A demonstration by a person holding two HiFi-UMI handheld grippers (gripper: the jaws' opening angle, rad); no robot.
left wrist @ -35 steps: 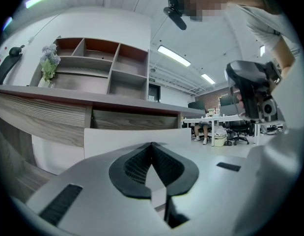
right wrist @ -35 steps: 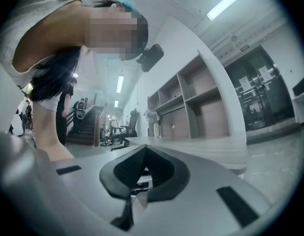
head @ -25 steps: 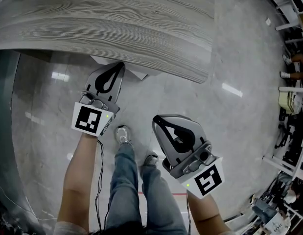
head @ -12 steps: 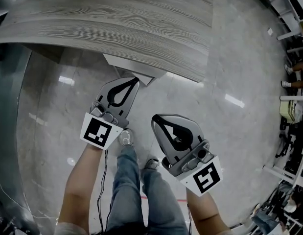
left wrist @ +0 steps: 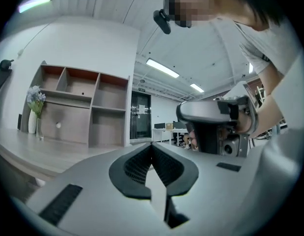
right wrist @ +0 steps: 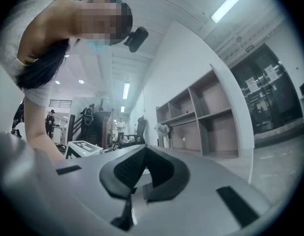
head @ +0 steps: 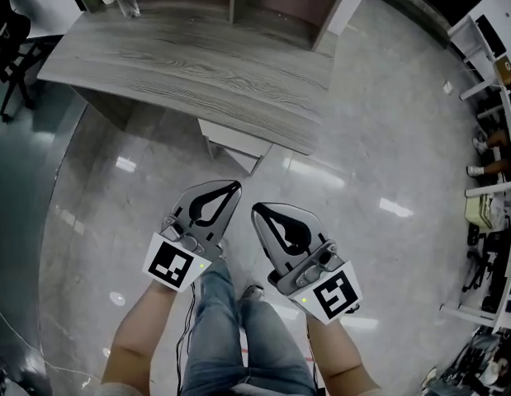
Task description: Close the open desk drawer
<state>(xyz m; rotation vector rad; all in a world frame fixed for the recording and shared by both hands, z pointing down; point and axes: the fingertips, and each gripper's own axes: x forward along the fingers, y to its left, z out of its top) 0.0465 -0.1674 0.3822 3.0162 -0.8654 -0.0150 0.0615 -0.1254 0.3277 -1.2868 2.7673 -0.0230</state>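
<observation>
Below the near edge of the desk (head: 197, 73), the drawer (head: 232, 139) juts out, well apart from your grippers. Your left gripper (head: 231, 189) and right gripper (head: 258, 212) hang side by side over the floor (head: 371, 139), each with jaws pressed together on nothing

Head view overlooks the desk (head: 197, 64); gripper views share the shelf (left wrist: 83, 107).

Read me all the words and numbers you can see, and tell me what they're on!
No text is clear enough to quote.
Small sign above the doorway: too small to read.
Papers on the glass doors: blurred, unreadable.
Cubes on the left gripper and right gripper: black-and-white square patterns, not letters.
</observation>
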